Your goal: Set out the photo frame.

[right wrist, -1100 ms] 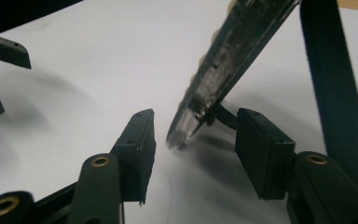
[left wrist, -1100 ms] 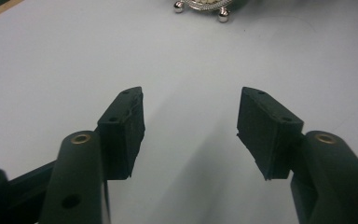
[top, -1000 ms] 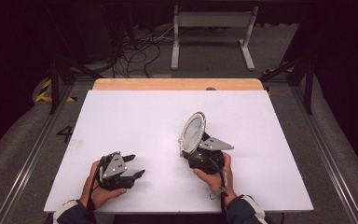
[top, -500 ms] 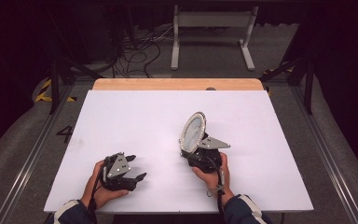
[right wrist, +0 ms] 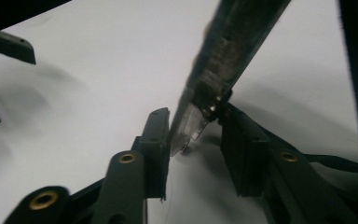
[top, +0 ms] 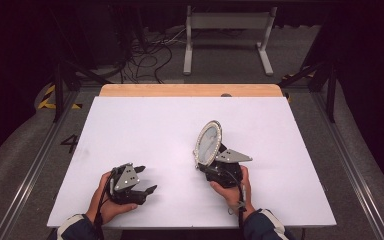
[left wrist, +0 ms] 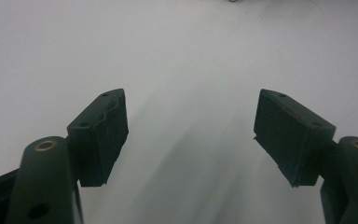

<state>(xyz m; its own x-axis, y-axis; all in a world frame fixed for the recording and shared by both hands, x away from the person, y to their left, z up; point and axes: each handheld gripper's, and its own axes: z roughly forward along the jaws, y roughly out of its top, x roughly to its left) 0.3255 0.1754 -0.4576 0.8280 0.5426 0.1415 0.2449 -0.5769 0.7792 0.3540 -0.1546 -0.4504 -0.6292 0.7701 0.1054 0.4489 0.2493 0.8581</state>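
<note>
Right claw (right wrist: 193, 140) — mirror (right wrist: 235, 46) edge-on, pinched

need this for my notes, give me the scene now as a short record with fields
surface: white table top
held thing: oval mirror with a beaded rim, standing on edge, tilted
right gripper: jaws on either side of the mirror's lower edge, pads touching it; the jaws have just been closing, then eased a little
left gripper: jaws apart, nothing between them, low over the table
hands: left hand and right hand at the near edge
</note>
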